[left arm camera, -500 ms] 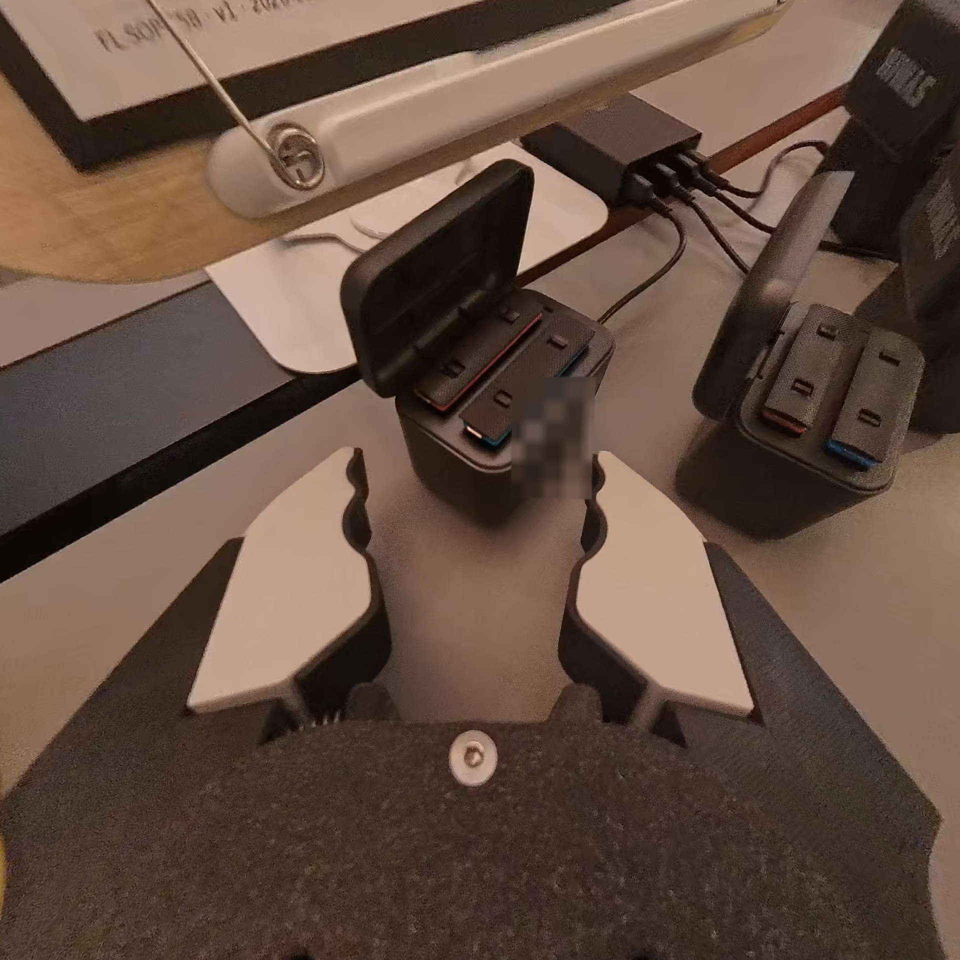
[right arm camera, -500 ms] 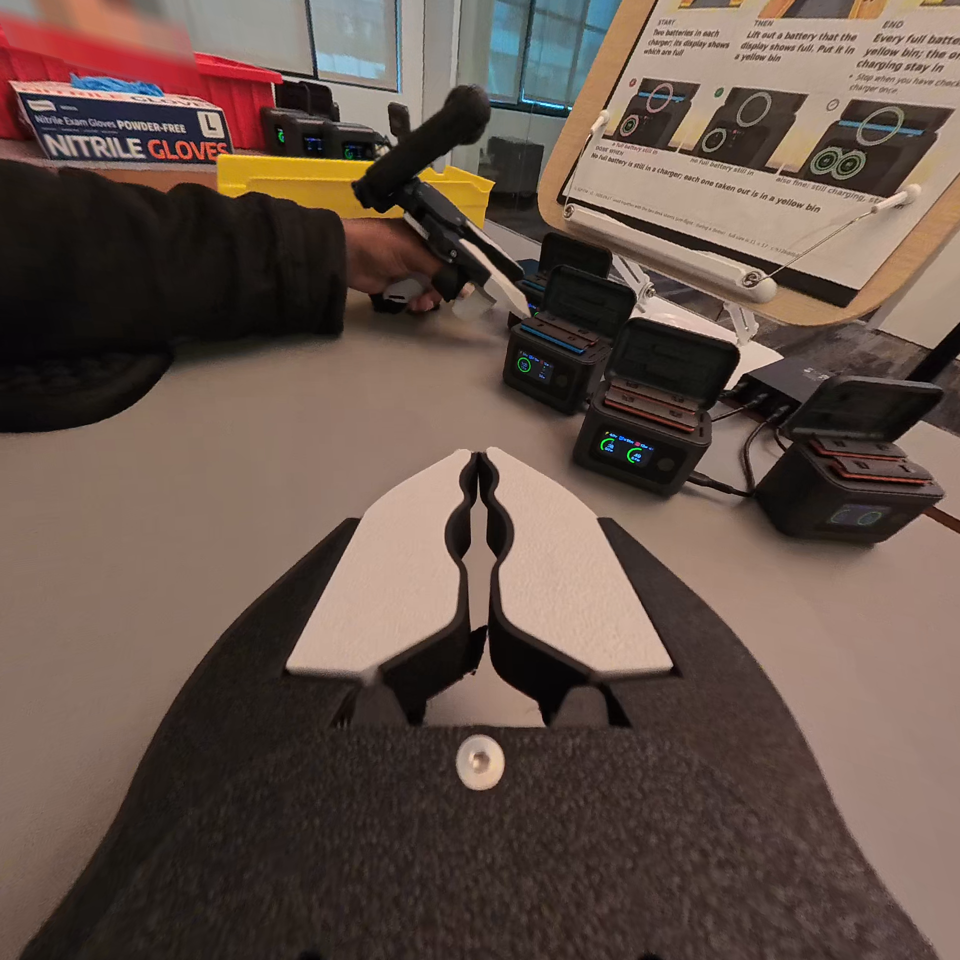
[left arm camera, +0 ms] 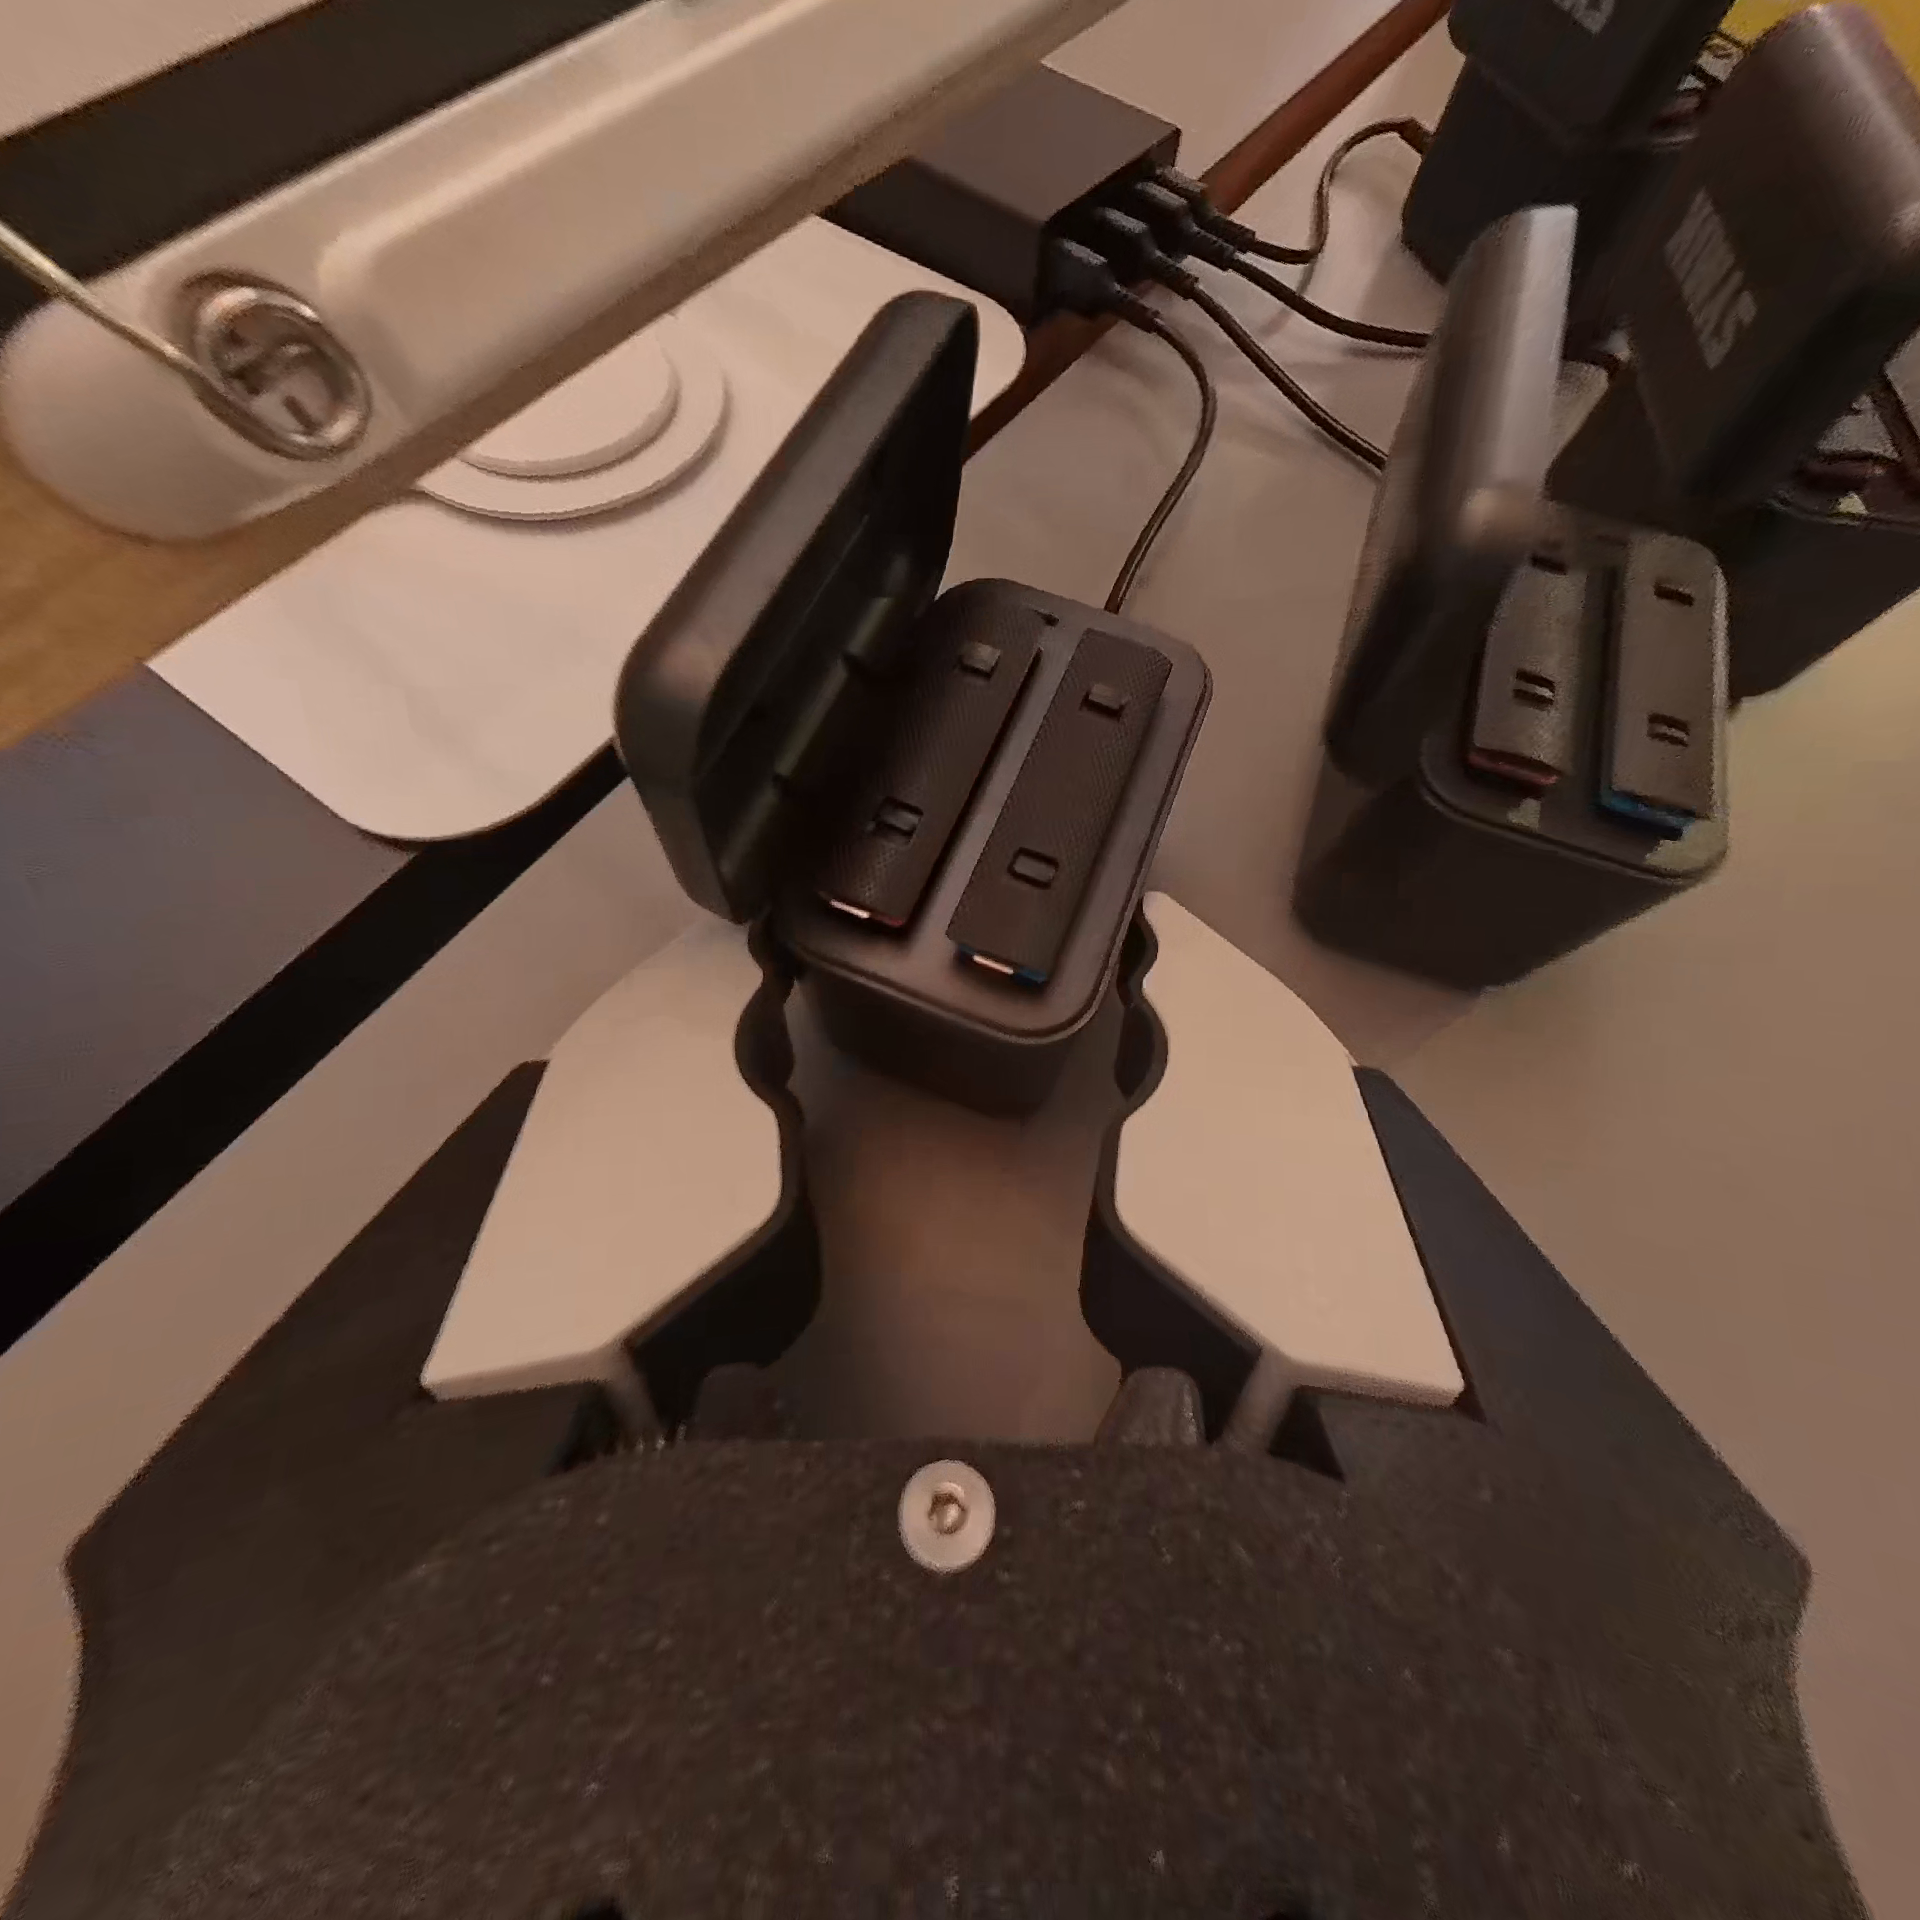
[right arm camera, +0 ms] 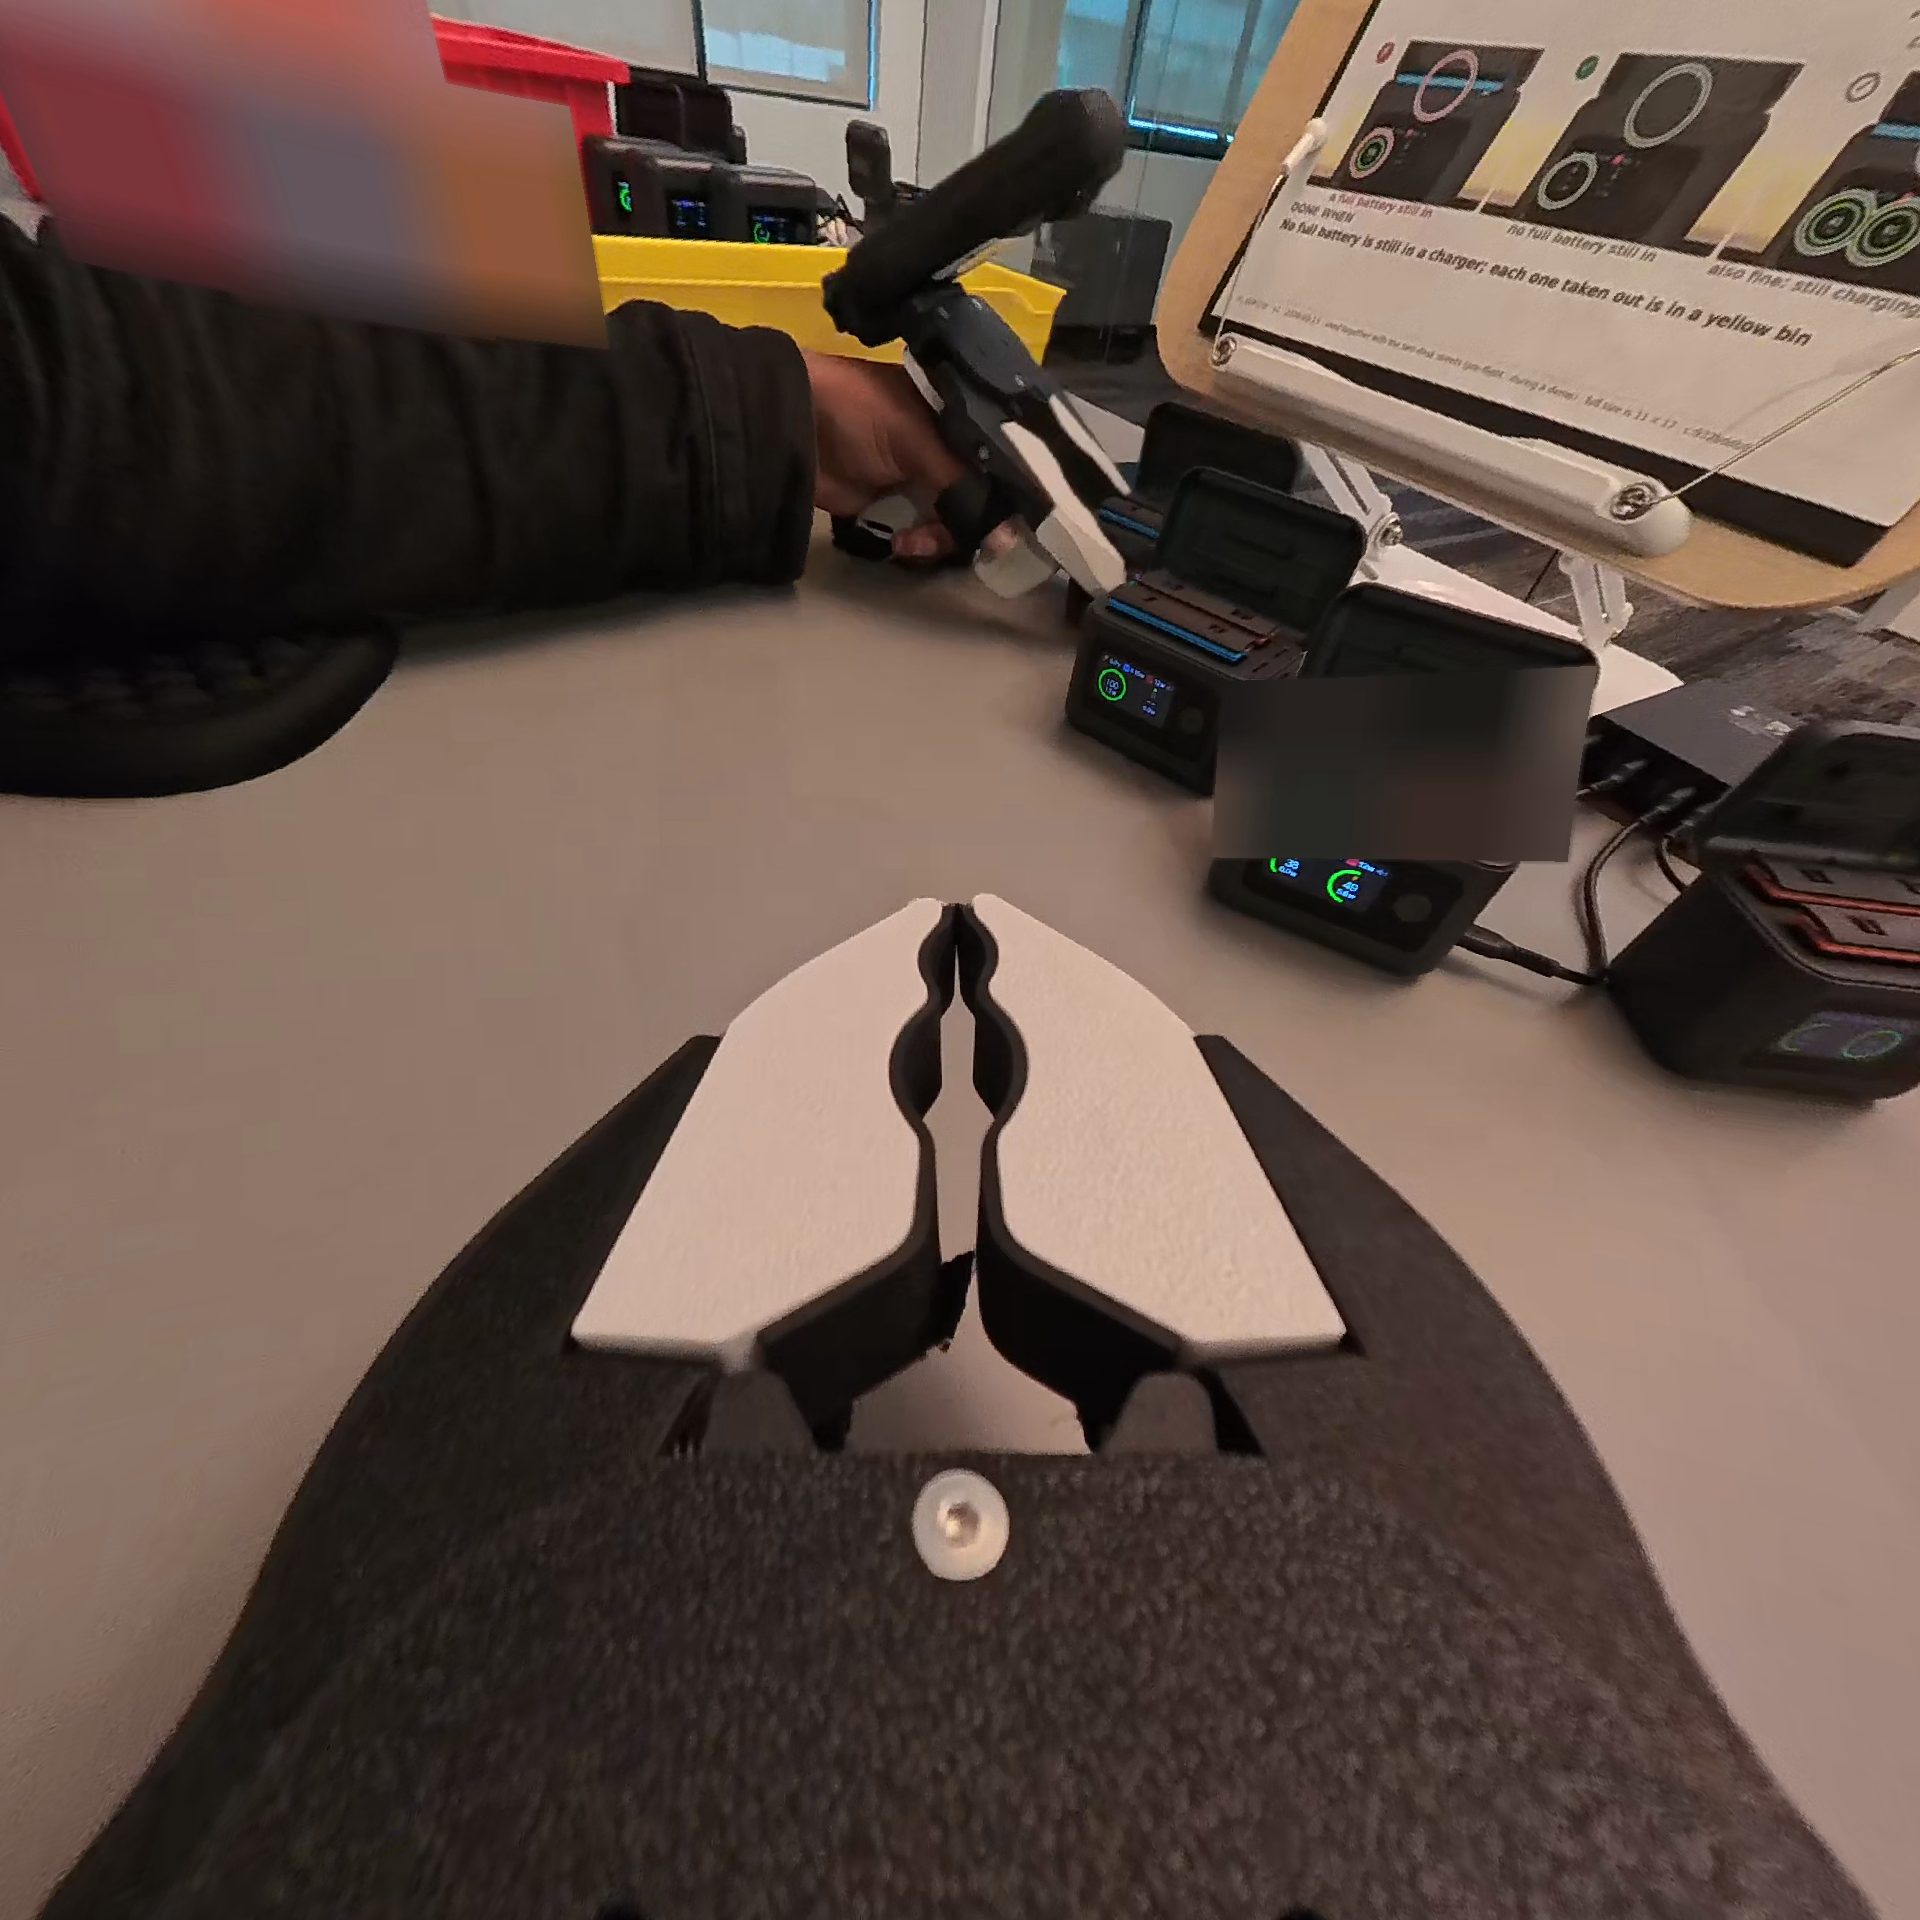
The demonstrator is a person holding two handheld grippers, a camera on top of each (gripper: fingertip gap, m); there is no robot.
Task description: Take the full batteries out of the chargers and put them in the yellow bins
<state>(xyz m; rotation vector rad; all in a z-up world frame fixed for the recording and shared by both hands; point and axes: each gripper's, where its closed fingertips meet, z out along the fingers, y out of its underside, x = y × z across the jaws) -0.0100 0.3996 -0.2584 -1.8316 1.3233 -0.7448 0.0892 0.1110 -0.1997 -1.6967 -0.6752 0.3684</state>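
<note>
Left wrist view: left gripper [left arm camera: 951, 935] fingers spread wide, straddling open charger [left arm camera: 997, 831] near desk [left arm camera: 1558, 1195] far edge, two batteries [left arm camera: 1049, 800] seated | right gripper [right arm camera: 956, 909] clenched empty, mid-desk | yellow bin [right arm camera: 769, 281] far edge.

A smooth grey tabletop [right arm camera: 520, 935] fills the foreground under warm, dim light. Behind it, large glass windows [right arm camera: 1174, 62] show a bluish outside. A rounded light-wood board on white legs [right arm camera: 1226, 260] stands tilted; the dark floor [right arm camera: 1766, 644] is possibly carpet.
</note>
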